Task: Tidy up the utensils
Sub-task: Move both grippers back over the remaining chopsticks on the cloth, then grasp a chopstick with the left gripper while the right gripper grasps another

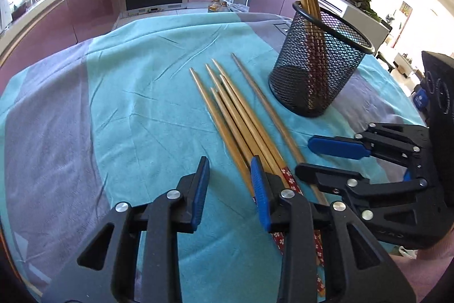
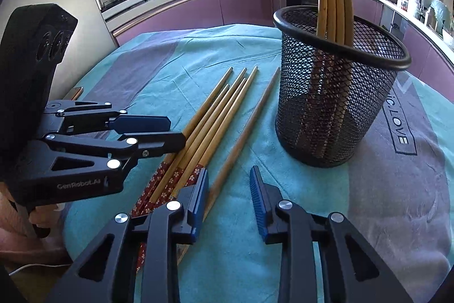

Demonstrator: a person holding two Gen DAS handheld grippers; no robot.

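Teal cloth (image 1: 136,93), both jaws parted, empty, flanking loose chopsticks (image 1: 241,121).

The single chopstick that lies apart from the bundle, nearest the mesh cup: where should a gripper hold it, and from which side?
Probably the right gripper from above, jaws astride the lone chopstick on its bare stretch beyond the thick end. It lies flat on the cloth, with a gap to the bundle on one side and free cloth toward the cup on the other, so a finger fits on each side.

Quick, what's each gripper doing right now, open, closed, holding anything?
Left gripper: open, nothing held, beside the loose chopsticks.
Right gripper: open, nothing gripped, one chopstick runs along its left finger.
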